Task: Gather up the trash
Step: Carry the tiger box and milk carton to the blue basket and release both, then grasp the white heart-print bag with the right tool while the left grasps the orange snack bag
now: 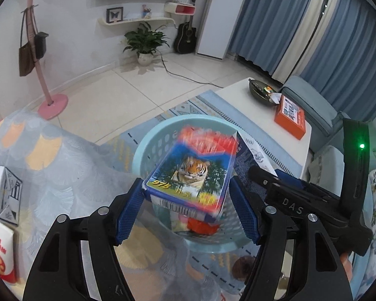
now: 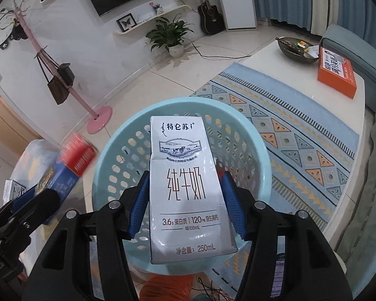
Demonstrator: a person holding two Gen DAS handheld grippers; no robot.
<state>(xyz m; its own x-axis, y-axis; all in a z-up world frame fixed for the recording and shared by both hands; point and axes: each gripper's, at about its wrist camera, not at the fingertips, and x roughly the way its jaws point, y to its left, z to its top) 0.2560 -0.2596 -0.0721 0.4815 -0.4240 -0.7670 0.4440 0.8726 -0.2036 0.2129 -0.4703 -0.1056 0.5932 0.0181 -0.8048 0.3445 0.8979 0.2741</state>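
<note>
While both claws hang over the round blue basket (image 2: 260, 148), its rim has bare rug (image 2: 300, 130) and floor around it. The left gripper (image 1: 185, 209) has its blue pads spread; the tiger box (image 1: 188, 173) (blurred) sits between them, and I cannot tell if they press it. The right gripper (image 2: 185, 205) pinches the white milk carton (image 2: 185, 188) by its sides, right above the basket's open top.
</note>
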